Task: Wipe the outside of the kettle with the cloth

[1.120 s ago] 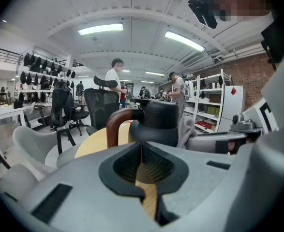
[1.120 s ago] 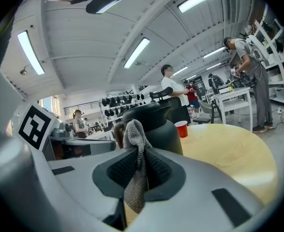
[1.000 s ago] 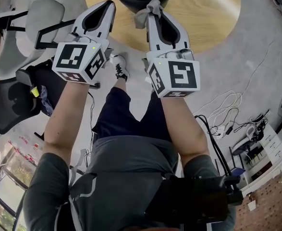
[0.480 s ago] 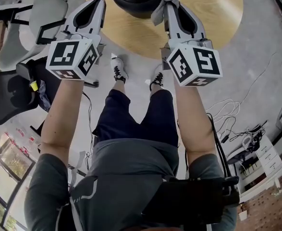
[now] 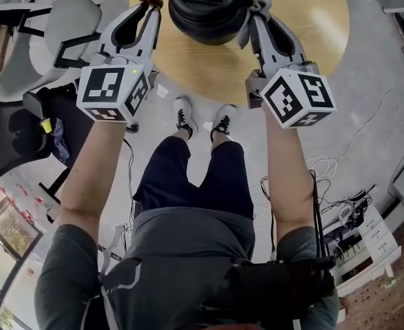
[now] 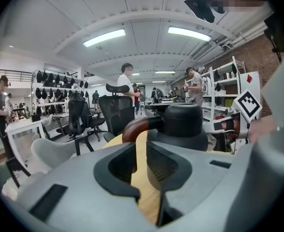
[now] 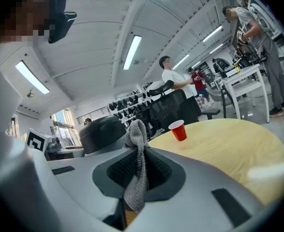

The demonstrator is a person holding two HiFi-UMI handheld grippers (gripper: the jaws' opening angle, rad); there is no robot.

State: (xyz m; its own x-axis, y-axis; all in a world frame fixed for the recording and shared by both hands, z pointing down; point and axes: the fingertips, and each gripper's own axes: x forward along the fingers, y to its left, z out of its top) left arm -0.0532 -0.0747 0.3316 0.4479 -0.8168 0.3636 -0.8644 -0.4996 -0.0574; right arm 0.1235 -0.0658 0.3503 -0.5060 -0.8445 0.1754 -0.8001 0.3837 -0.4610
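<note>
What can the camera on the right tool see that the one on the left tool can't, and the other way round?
Only the right gripper view: a grey cloth clamped in the right tool, and a red cup standing on the table. Only the left gripper view: the kettle's brown handle, close up. Both: the black kettle and the table's pale wooden top.

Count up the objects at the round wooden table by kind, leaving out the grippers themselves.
kettle: 1
cloth: 1
red cup: 1
Total: 3
</note>
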